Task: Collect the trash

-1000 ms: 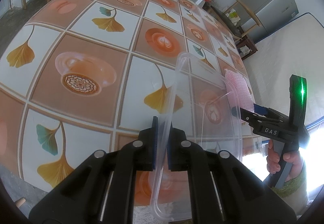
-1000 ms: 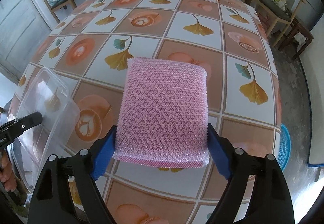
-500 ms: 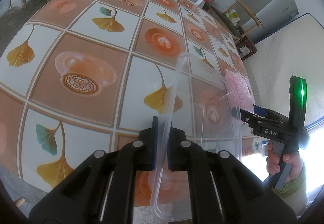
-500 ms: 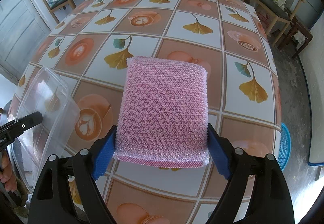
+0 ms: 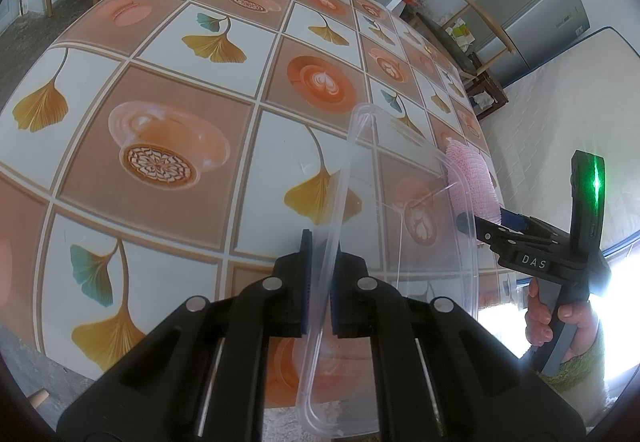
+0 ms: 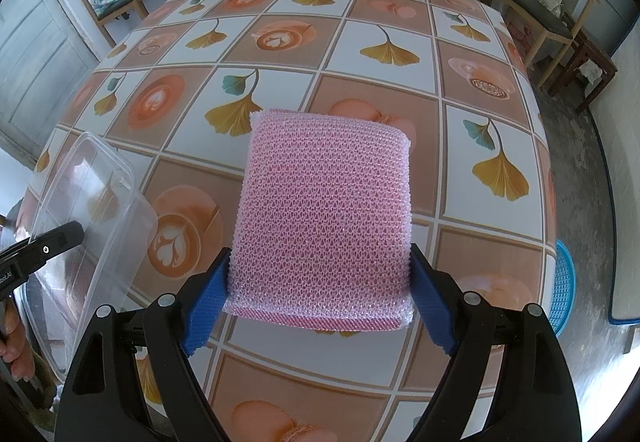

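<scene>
From the left wrist view, the left tool [image 5: 318, 282] is clenched on the rim of a clear plastic container [image 5: 420, 210], holding it tilted over the near edge of the counter [image 5: 180, 82]. At the right, a hand [image 5: 560, 322] holds the right tool [image 5: 478, 220], which carries a pink mesh sponge [image 5: 472, 178] just past the container's far wall.

From the right wrist view, the right tool [image 6: 320, 302] grips the pink mesh sponge [image 6: 324, 218] by its two sides, above the counter [image 6: 384, 10]. The container [image 6: 92, 202] stands at the counter's left edge, with the left tool [image 6: 48, 246] on it.
</scene>
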Demonstrator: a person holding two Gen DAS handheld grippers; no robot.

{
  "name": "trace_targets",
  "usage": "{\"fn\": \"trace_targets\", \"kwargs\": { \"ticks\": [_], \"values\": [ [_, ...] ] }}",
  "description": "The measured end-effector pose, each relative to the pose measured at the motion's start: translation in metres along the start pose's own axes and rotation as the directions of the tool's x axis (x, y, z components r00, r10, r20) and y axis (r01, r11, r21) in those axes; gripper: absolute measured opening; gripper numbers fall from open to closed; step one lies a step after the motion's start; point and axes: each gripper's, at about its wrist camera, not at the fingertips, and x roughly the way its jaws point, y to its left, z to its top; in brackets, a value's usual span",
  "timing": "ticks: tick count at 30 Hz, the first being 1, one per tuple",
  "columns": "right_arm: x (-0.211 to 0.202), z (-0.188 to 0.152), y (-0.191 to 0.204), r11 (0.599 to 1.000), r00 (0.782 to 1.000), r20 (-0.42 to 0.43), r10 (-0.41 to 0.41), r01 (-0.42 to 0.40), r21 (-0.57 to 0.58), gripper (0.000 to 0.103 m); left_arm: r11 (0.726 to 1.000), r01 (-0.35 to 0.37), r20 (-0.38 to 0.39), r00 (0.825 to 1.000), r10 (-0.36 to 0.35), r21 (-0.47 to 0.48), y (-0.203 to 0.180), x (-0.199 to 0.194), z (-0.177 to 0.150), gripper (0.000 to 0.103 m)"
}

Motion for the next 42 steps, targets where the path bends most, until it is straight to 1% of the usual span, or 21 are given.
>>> {"fn": "trace_targets", "kwargs": {
  "ticks": [17, 24, 28, 32, 35, 37, 42],
  "values": [
    [0.0, 0.0, -0.001, 1.0, 1.0, 0.001, 0.001, -0.001, 0.004, 0.081, 1.0, 0.005, 0.003, 1.0, -0.005, -0.006, 0.0, 0.0, 0.0, 0.006],
    [-0.003, 0.0, -0.003, 1.0, 1.0, 0.012, 0.012, -0.012, 0.017, 0.08, 1.0, 0.008, 0.005, 1.0, -0.008, -0.01, 0.001, 0.0, 0.0, 0.006],
    [-0.006, 0.0, -0.004, 0.999, 0.999, 0.024, 0.021, -0.021, 0.026, 0.08, 1.0, 0.011, 0.018, 1.0, -0.01, -0.02, 0.001, -0.002, 0.001, 0.005],
    [-0.015, -0.001, -0.007, 0.998, 0.997, 0.054, 0.047, -0.049, 0.038, 0.079, 1.0, 0.01, 0.037, 0.999, -0.009, -0.024, -0.002, -0.008, 0.001, 0.004],
    [-0.022, -0.003, -0.011, 0.994, 0.992, 0.088, 0.086, -0.091, 0.056, 0.079, 1.0, 0.007, 0.05, 0.999, -0.006, -0.022, -0.008, -0.014, 0.001, 0.004],
    [-0.027, -0.005, -0.017, 0.988, 0.985, 0.116, 0.124, -0.134, 0.075, 0.079, 1.0, 0.008, 0.06, 0.998, -0.007, -0.02, -0.015, -0.019, 0.002, 0.004],
    [-0.052, -0.015, -0.039, 0.972, 0.962, 0.209, 0.175, -0.203, 0.122, 0.079, 1.0, 0.006, 0.087, 0.996, -0.007, 0.018, -0.041, -0.031, 0.007, 0.004]
  ]
}}
